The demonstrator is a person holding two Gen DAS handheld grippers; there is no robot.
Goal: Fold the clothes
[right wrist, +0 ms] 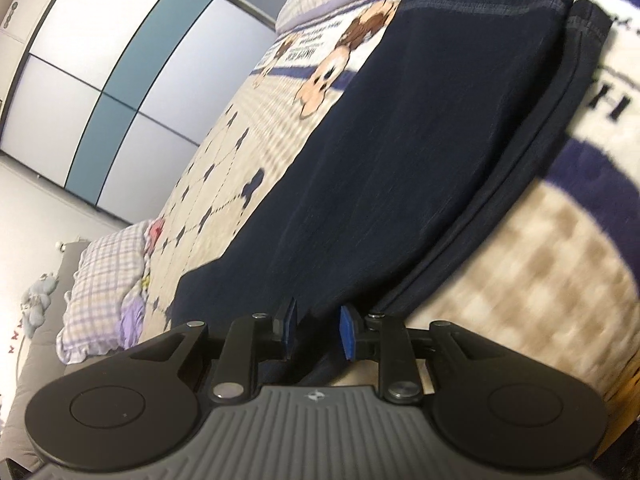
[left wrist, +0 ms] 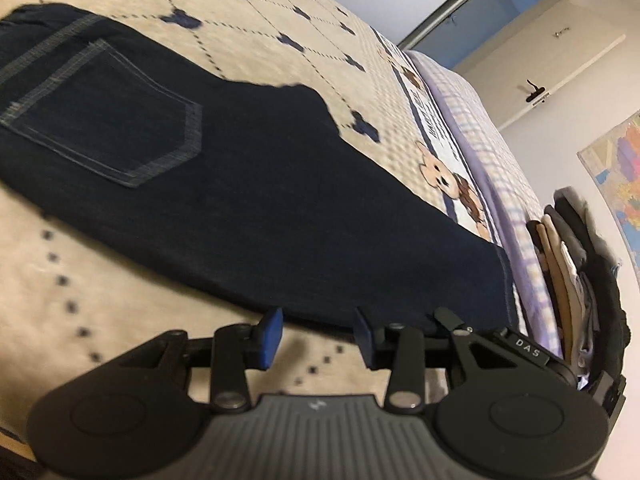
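A bed [left wrist: 304, 40] under a patterned cream blanket [right wrist: 224, 152] — panelled wardrobe [right wrist: 100, 64] behind.

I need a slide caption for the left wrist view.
Open left gripper at the edge of dark jeans on a patterned bedspread.

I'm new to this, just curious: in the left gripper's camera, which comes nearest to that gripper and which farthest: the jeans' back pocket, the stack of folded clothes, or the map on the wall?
1. Stack of folded clothes, close on the right of the left gripper.
2. Back pocket of the jeans, ahead, upper left.
3. Map, on the far right wall.
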